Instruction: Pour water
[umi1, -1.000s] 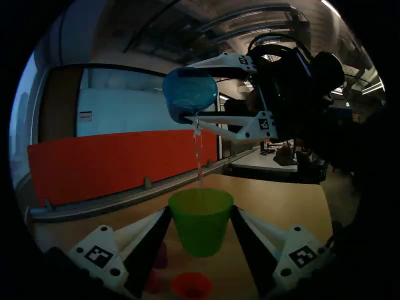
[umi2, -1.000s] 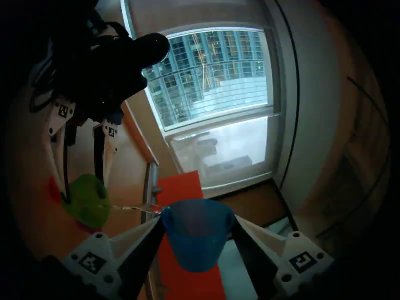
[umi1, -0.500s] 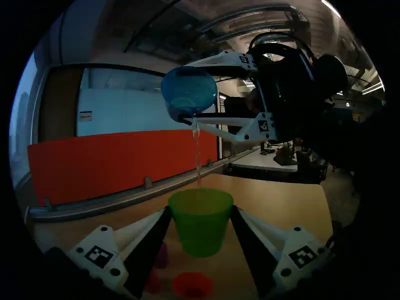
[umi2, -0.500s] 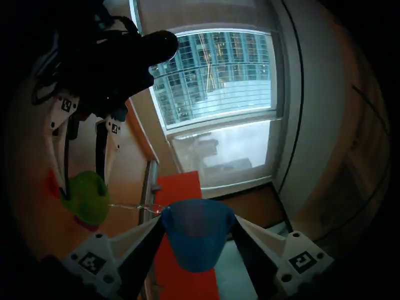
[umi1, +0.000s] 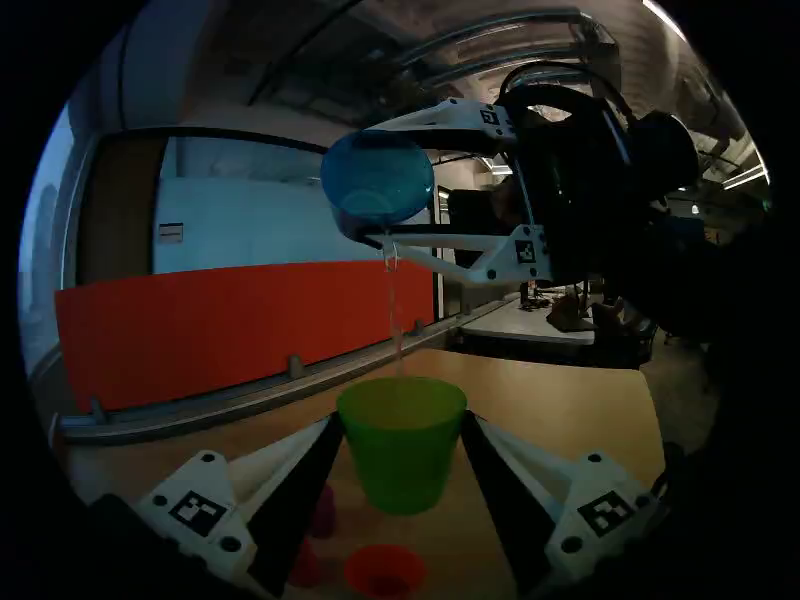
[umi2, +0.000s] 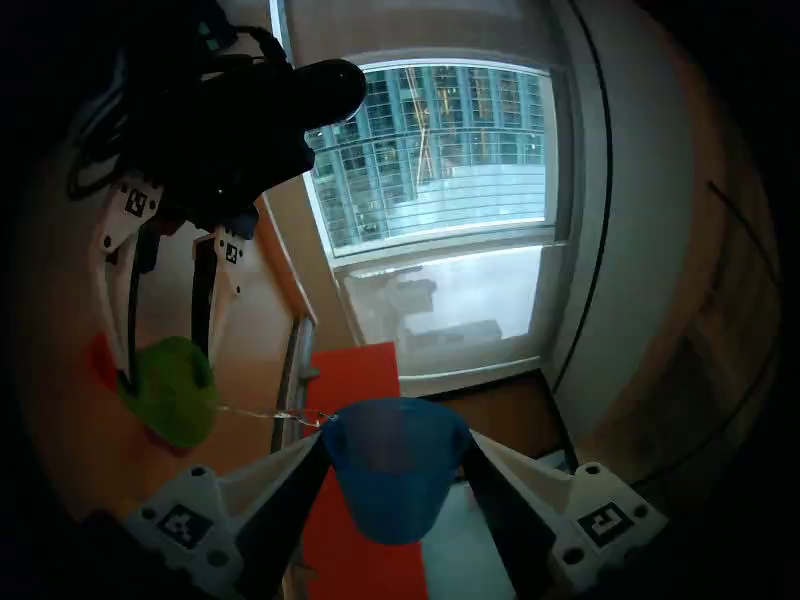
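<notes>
My left gripper (umi1: 402, 450) is shut on a green cup (umi1: 401, 440), held upright above a wooden table (umi1: 560, 400). Above it my right gripper (umi1: 400, 205) holds a blue cup (umi1: 378, 185) tipped on its side, mouth towards me. A thin stream of water (umi1: 392, 310) falls from the blue cup's rim into the green cup. In the right gripper view my right gripper (umi2: 395, 480) is shut on the blue cup (umi2: 393, 470), and the stream (umi2: 265, 412) runs left to the green cup (umi2: 168, 388) held by the left gripper (umi2: 170, 330).
An orange panel (umi1: 230, 320) and a metal rail (umi1: 250, 390) run behind the table. Below the green cup sit a red cup (umi1: 384, 570) and a purple cup (umi1: 322, 510). A large window (umi2: 440, 150) faces the right gripper. A person's dark sleeve (umi1: 640, 200) is behind the right gripper.
The blue cup has tipped slightly further, its mouth turning more towards the left gripper view. Water keeps streaming into the green cup, which stays still.
</notes>
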